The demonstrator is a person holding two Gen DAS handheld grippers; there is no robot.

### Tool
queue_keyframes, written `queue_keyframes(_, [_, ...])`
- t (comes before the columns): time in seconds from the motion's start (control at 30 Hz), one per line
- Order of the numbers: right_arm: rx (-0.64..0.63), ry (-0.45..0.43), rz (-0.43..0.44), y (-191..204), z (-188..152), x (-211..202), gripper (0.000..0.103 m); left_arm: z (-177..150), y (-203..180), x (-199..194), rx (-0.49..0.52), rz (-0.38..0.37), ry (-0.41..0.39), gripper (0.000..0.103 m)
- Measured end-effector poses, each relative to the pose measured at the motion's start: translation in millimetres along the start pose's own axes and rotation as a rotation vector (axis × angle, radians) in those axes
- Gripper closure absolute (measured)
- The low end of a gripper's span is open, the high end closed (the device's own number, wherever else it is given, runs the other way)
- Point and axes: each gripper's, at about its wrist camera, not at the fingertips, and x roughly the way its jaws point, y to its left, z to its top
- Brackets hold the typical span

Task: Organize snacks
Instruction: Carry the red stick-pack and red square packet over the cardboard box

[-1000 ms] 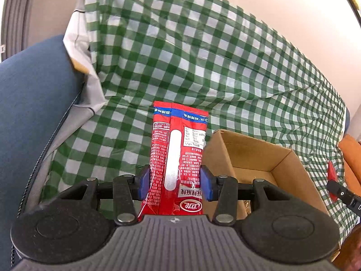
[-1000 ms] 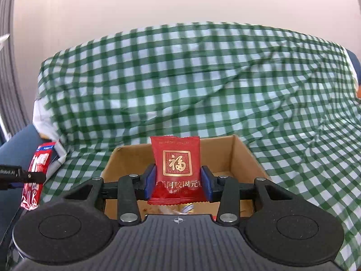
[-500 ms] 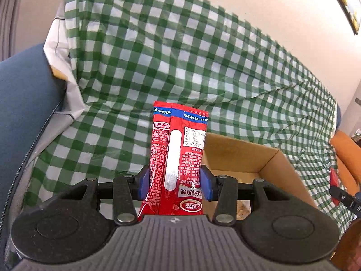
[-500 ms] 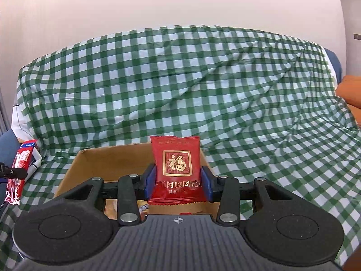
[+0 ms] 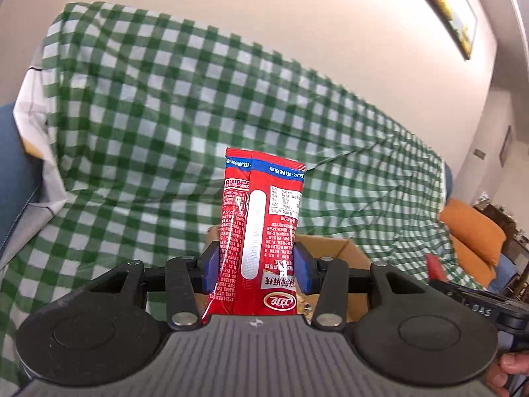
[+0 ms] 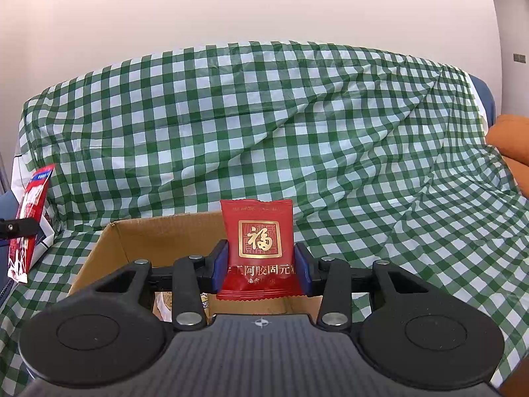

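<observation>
My left gripper [image 5: 256, 269] is shut on a tall red snack packet [image 5: 261, 218] that stands upright between its blue pads, above the near left corner of an open cardboard box [image 5: 334, 248]. In the right wrist view my right gripper [image 6: 261, 269] is shut on a small dark-red packet with a gold square emblem [image 6: 258, 248], held over the near edge of the same cardboard box [image 6: 158, 238]. A few wrapped snacks lie inside the box. The left gripper's tall red packet [image 6: 28, 218] shows at the far left of the right wrist view.
A green-and-white checked cloth [image 6: 297, 125] covers the sofa seat and back under the box. An orange cushion [image 5: 472, 231] lies at the right. Blue upholstery [image 5: 13, 165] shows at the left. A person's fingers [image 5: 509, 364] hold the right gripper's handle at the lower right.
The left gripper has swung right toward the box, still gripping the tall packet. The right gripper shifted right at first, the box sliding left in its view, then held still.
</observation>
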Motion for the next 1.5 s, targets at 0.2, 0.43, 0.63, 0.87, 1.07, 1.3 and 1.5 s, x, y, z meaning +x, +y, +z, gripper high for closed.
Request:
queue_keyframes(0.2, [-0.023,-0.014,-0.007,2.6,0.0,-1.1,0.060,-0.4,-7.9,-1.6,0.007,-0.040,-0.022,0.053])
queue_keyframes(0.43, [-0.070,-0.033,-0.010,10.0,-2.2,-3.8,0.059,-1.6,-14.9,-2.1,0.024,-0.077,-0.032,0.053])
queue_keyframes(0.63, [-0.108,-0.052,-0.014,15.5,-2.8,-6.8,0.059,-2.0,-22.0,0.4,0.039,-0.105,-0.040,0.053])
queue_keyframes(0.87, [-0.136,-0.063,-0.023,17.2,-3.4,-8.4,0.059,-4.4,-31.2,6.8,0.055,-0.132,-0.033,0.053])
queue_keyframes(1.07, [-0.154,-0.066,-0.027,18.2,-4.3,-9.3,0.059,-7.2,-37.5,10.1,0.075,-0.148,-0.025,0.053])
queue_keyframes(1.3, [-0.170,-0.069,-0.024,21.0,-5.1,-9.0,0.059,-7.3,-37.4,11.2,0.079,-0.152,-0.025,0.053])
queue_keyframes(1.5, [-0.183,-0.076,-0.019,21.2,-4.6,-8.3,0.059,-7.5,-38.0,11.0,0.078,-0.152,-0.027,0.053])
